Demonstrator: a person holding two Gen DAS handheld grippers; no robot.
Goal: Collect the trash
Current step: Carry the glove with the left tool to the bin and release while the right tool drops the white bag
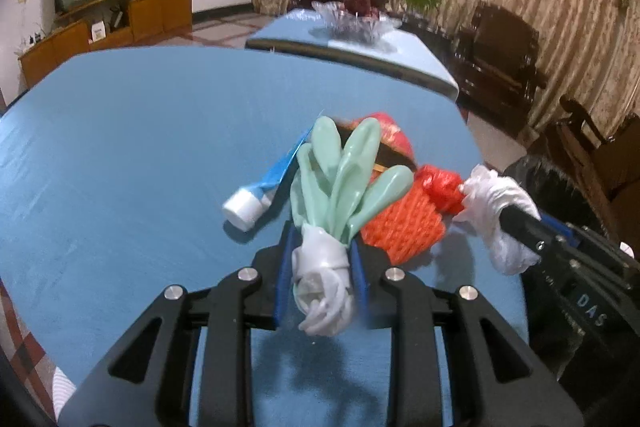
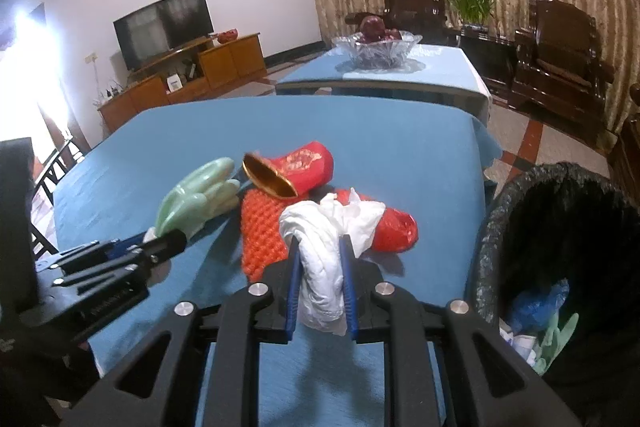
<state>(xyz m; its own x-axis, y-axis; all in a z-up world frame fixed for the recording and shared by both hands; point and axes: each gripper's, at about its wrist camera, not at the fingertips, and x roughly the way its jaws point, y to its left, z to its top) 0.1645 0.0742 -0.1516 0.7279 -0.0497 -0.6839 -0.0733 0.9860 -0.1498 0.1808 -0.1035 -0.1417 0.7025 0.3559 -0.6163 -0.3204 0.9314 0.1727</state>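
You are working over the blue table [image 2: 360, 131], with the black-lined trash bin [image 2: 532, 203] standing off its right edge, near you, and that is the relation your next move turns on: the bin lies to the right of both claws, and your right gripper [image 2: 322, 247] is plainly the nearer one, just beside the bin's rim, while your left gripper [image 1: 322, 239] sits further left across the pile. From these views I judge the right hand should go first, swinging right over the rim, and the left will have to cross the remaining litter to follow. The bin already holds some blue and pale green scraps at its bottom. On the table between the two claws lies an orange foam net [image 1: 404, 227], with a red and gold packet [image 2: 296, 167] on its far side and a crumpled red wrapper [image 2: 396, 231] at its right; a toothpaste tube [image 1: 260, 191] with a white cap lies to the left of the glove, its long axis running near-left to far-right. Your right gripper is closed narrowly on a wad of white tissue [image 2: 324, 267], which bulges above and below the pads. Your left gripper pinches the cuff of a green glove [image 1: 348, 179], whose fingers fan away from you toward the far side, so the glove's length runs straight ahead of the claw
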